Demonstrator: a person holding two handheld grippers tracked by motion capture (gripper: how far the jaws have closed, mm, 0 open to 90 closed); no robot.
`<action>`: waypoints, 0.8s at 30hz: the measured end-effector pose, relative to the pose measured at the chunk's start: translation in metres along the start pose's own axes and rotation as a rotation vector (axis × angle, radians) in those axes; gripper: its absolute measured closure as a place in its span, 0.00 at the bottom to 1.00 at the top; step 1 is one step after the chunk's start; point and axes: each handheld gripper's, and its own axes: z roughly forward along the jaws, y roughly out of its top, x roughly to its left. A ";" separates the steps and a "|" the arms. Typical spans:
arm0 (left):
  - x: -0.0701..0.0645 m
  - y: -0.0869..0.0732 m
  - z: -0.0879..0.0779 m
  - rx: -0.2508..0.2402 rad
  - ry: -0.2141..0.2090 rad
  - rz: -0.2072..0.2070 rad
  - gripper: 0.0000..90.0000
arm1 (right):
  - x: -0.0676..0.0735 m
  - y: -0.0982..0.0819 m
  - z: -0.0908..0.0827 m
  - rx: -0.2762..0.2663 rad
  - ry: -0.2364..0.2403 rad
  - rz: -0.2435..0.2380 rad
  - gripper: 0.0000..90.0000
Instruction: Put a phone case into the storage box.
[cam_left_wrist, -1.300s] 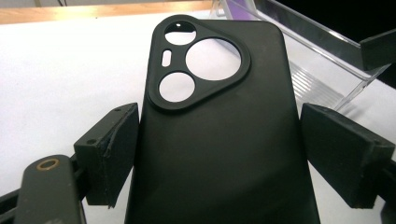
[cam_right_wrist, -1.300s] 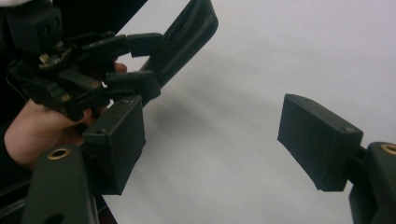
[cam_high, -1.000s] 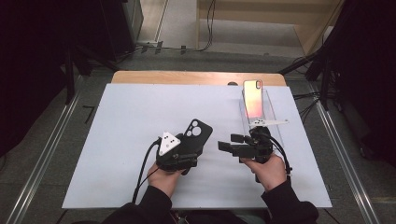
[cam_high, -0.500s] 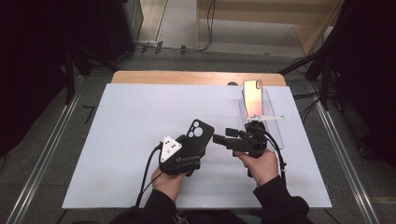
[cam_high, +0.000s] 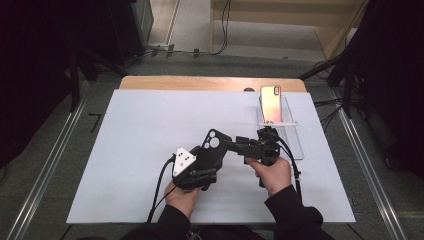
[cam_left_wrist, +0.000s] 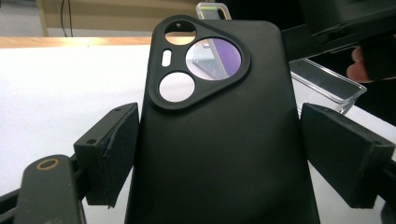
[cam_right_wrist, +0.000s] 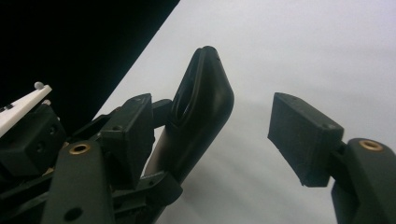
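Surface: white sheet (cam_high: 130, 150) over a wooden table (cam_high: 165, 82), wood edge showing along the far side. Room: grey floor, metal rails left and right, dark drapes on both sides, cables at the far end.

Stand: clear plastic stand (cam_high: 292, 135) at the far right of the sheet, bearing an upright phone (cam_high: 270, 103) with a pink-orange sheen.

Phone case (cam_left_wrist: 219, 140): held above the sheet near its middle, tilted, clamped across its width between the pads of the left gripper (cam_left_wrist: 219, 154); top end with the camera opening pointing away from the hand.

Right gripper (cam_right_wrist: 215, 126): just right of the case, pointing left at it; jaws apart and just now closing, the case's edge between them, left pad at the case's side, right pad clear of it.

Appearance of case: matt black, soft-looking, rounded corners, empty; raised rounded-triangle camera frame with three round cut-outs and a small oblong slot, sheet and stand visible through the holes.
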 end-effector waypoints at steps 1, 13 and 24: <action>0.000 0.000 0.000 0.000 -0.002 -0.003 0.17 | 0.000 0.000 0.001 0.004 0.000 0.003 0.35; -0.004 0.000 -0.001 -0.015 -0.031 -0.032 0.17 | -0.001 0.005 0.016 0.030 0.038 0.071 0.59; -0.004 -0.001 -0.002 -0.029 -0.060 -0.037 0.16 | 0.001 0.007 0.014 0.015 0.123 0.108 0.82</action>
